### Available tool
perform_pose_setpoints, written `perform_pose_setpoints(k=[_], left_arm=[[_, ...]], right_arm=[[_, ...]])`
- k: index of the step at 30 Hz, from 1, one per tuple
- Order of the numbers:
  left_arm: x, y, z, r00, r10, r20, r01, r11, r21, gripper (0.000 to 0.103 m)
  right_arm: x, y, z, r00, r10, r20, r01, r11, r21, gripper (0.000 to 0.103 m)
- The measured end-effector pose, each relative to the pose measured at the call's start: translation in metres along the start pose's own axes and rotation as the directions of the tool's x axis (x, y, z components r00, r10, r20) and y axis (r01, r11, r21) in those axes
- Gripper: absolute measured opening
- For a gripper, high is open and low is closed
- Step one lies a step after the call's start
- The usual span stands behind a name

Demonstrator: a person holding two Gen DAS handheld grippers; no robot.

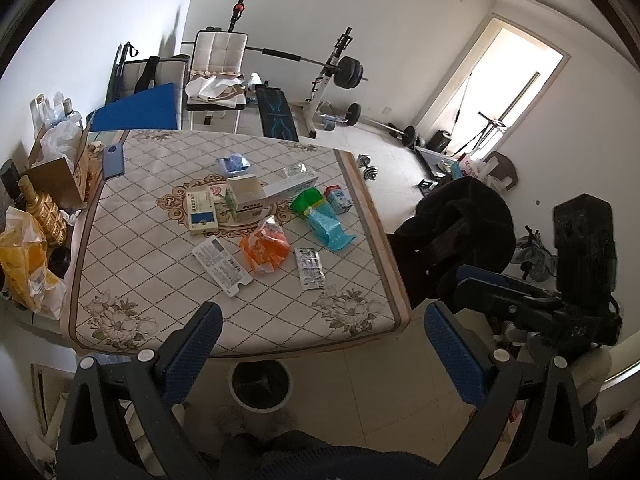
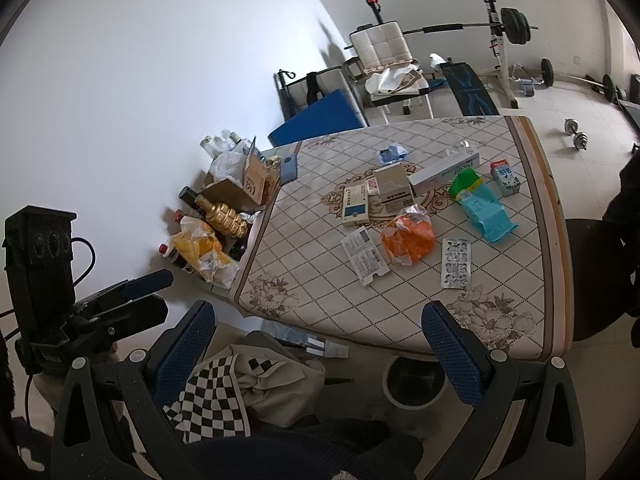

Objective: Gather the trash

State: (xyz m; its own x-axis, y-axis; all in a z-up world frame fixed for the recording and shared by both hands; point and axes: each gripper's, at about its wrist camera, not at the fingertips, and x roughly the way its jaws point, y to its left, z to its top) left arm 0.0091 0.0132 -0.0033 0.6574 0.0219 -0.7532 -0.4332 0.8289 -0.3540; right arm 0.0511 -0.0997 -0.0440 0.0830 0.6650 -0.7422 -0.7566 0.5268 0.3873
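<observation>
One blister pack, long axis running near-to-far on table.

The table, under a diamond-patterned floral cloth, lies ahead of both sets of tongs. Nearest them lie a flat paper card, an orange wrapper and a blister pack. Beyond sit medicine boxes, a teal pouch, a green packet, a small carton and, farthest, a crumpled blue wrapper.
</observation>
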Motion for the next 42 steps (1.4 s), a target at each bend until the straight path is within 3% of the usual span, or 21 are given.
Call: perform_pose_setpoints(k=[4, 6, 10, 11, 12, 14, 16, 19, 20, 21, 23, 26, 30, 32, 36, 37, 38, 39, 42], left_arm=[[0.025, 0.011, 0.010, 0.983, 0.183, 0.000, -0.183, 0.983, 0.015, 0.103], [0.049, 0.022, 0.016, 0.951, 0.310, -0.010, -0.310, 0.950, 0.040, 0.103], [0.115, 0.047, 0.031, 0.924, 0.383, 0.007, -0.383, 0.923, 0.022, 0.103], [0.140, 0.055, 0.034, 0.912, 0.409, -0.024, -0.409, 0.912, 0.020, 0.103], [0.153, 0.062, 0.033, 0.878, 0.473, -0.080, -0.470, 0.881, 0.051, 0.103], [0.187, 0.073, 0.032, 0.851, 0.502, -0.156, -0.500, 0.864, 0.052, 0.103], [0.226, 0.084, 0.026, 0.812, 0.529, -0.247, -0.534, 0.844, 0.049, 0.103], [0.282, 0.090, 0.020, 0.775, 0.528, -0.346, -0.555, 0.831, 0.025, 0.103], [0.299, 0.091, 0.021, 0.764, 0.530, -0.367, -0.563, 0.826, 0.022, 0.103], [0.319, 0.092, 0.022, 0.742, 0.542, -0.394, -0.582, 0.813, 0.022, 0.103], [0.344, 0.092, 0.025, 0.722, 0.552, -0.418, -0.603, 0.798, 0.011, 0.103], [0.377, 0.094, 0.028, 0.687, 0.555, -0.470, -0.641, 0.767, -0.030, 0.103], [0.408, 0.094, 0.029, 0.686, 0.515, -0.513, -0.644, 0.758, -0.101, 0.103], [0.416, 0.092, 0.030, 0.708, 0.474, -0.523, -0.625, 0.766, -0.151, 0.103], [0.433, 0.084, 0.034, 0.734, 0.411, -0.541, -0.593, 0.776, -0.214, 0.103], [0.436, 0.083, 0.035, 0.739, 0.398, -0.544, -0.587, 0.776, -0.230, 0.103], [0.441, 0.082, 0.037, 0.747, 0.381, -0.545, -0.579, 0.776, -0.251, 0.102], [0.444, 0.082, 0.038, 0.752, 0.371, -0.544, -0.575, 0.773, -0.268, 0.101], [0.456, 0.083, 0.044, 0.760, 0.347, -0.549, -0.571, 0.760, -0.311, 0.082]], right_arm=[[0.013, -0.012, 0.011, 0.993, -0.119, 0.009, 0.118, 0.990, 0.084, 0.103], [0.027, -0.023, 0.016, 0.981, -0.196, -0.011, 0.196, 0.973, 0.124, 0.103], [0.064, -0.070, 0.033, 0.947, -0.316, -0.056, 0.321, 0.933, 0.163, 0.103], [0.077, -0.083, 0.039, 0.931, -0.359, -0.070, 0.366, 0.917, 0.158, 0.103], [0.089, -0.099, 0.045, 0.912, -0.400, -0.086, 0.409, 0.901, 0.146, 0.103], [0.116, -0.133, 0.059, 0.877, -0.466, -0.116, 0.478, 0.870, 0.116, 0.103], [0.147, -0.166, 0.073, 0.856, -0.493, -0.155, 0.508, 0.857, 0.087, 0.103], [0.207, -0.220, 0.095, 0.828, -0.513, -0.226, 0.529, 0.849, 0.008, 0.103], [0.233, -0.238, 0.104, 0.814, -0.523, -0.253, 0.532, 0.846, -0.037, 0.103], [0.253, -0.250, 0.110, 0.805, -0.528, -0.269, 0.530, 0.845, -0.073, 0.103], [0.294, -0.272, 0.122, 0.782, -0.539, -0.312, 0.520, 0.841, -0.150, 0.103], [0.353, -0.293, 0.139, 0.772, -0.531, -0.349, 0.452, 0.845, -0.286, 0.103], [0.403, -0.298, 0.151, 0.780, -0.502, -0.373, 0.362, 0.849, -0.385, 0.103], [0.423, -0.301, 0.155, 0.780, -0.492, -0.386, 0.330, 0.848, -0.415, 0.103], [0.447, -0.310, 0.158, 0.767, -0.498, -0.405, 0.315, 0.842, -0.439, 0.102], [0.448, -0.314, 0.159, 0.763, -0.503, -0.407, 0.327, 0.842, -0.429, 0.092], [0.447, -0.322, 0.159, 0.760, -0.500, -0.414, 0.337, 0.849, -0.406, 0.090], [0.445, -0.331, 0.159, 0.761, -0.489, -0.426, 0.342, 0.861, -0.378, 0.090], [0.439, -0.354, 0.155, 0.746, -0.490, -0.451, 0.371, 0.868, -0.330, 0.090]])
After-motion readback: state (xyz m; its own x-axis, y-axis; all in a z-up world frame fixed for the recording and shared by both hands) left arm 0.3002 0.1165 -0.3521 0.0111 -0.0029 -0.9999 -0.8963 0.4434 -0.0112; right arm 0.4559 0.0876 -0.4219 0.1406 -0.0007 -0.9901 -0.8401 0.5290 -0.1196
